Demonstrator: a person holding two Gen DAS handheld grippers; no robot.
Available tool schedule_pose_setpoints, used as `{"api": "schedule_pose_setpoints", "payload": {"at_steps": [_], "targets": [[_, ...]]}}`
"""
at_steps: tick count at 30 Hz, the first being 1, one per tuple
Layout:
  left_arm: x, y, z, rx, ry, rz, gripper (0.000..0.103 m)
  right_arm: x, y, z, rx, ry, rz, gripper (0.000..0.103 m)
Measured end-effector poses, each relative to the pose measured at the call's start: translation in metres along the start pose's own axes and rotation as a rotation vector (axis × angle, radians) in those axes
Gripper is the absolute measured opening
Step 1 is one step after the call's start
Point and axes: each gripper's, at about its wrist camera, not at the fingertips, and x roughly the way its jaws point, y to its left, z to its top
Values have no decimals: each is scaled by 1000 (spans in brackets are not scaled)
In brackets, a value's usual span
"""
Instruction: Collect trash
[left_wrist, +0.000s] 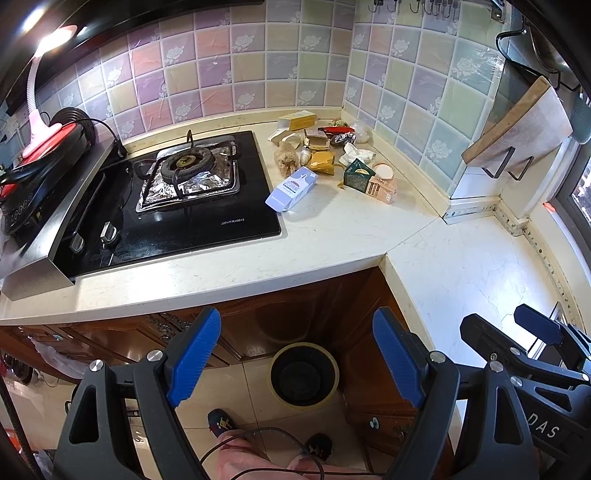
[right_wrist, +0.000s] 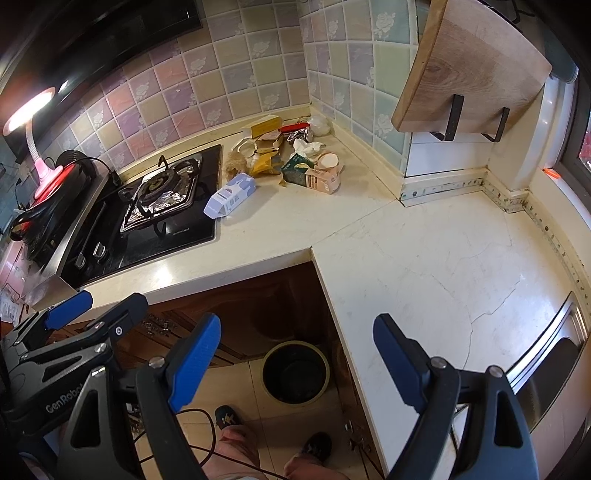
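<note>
In the left wrist view, the left gripper (left_wrist: 297, 363) is seen with its two blue fingers (left_wrist: 194, 356) wide apart, and nothing is held between them. It is held out past the front edge of the counter (left_wrist: 332, 236), over the floor. Below it, a round trash bin (left_wrist: 303, 374) is seen on the floor, in the inner corner of the counter. The trash pile (left_wrist: 332, 155) is found far back on the counter, in the corner by the tiled wall. A pale blue carton (left_wrist: 291, 188) is laid at the near edge of the pile, just beside the stove (left_wrist: 184, 177). The right gripper (left_wrist: 517, 332) is seen at the right side.

In the right wrist view, the right gripper (right_wrist: 297, 363) is also seen with fingers apart and empty, over the counter's front edge. The trash pile (right_wrist: 288, 155) is seen in the back corner, and the trash bin (right_wrist: 295, 373) on the floor below. A cutting board (right_wrist: 472, 62) is propped on a rack by the wall.
</note>
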Motion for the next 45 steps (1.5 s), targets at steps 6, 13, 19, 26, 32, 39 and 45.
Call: {"api": "schedule_pose_setpoints", "payload": {"at_steps": [6,13,19,26,32,39,45], "targets": [[-4,1,-3,1,-3,11,83,-1,-1,-1,0,2,12,86],[-4,2,-4,2,-3,12,83,-1,-1,-2,1,2,13,86],[-5,0,-3,5,-5,20,83,-2,-3,0,3,2,20,86],[-7,-6,6,8,11,56,83,1,-10,13,12,5,68,86],[-14,-10,20,35,9,102,84,5,-12,25,31,-10,118,86],[-5,-1,47,50,9,99,84,24,-7,44,52,-5,142,86],[41,18,93,46,40,16,84,43,-13,68,104,-15,86,86]]}}
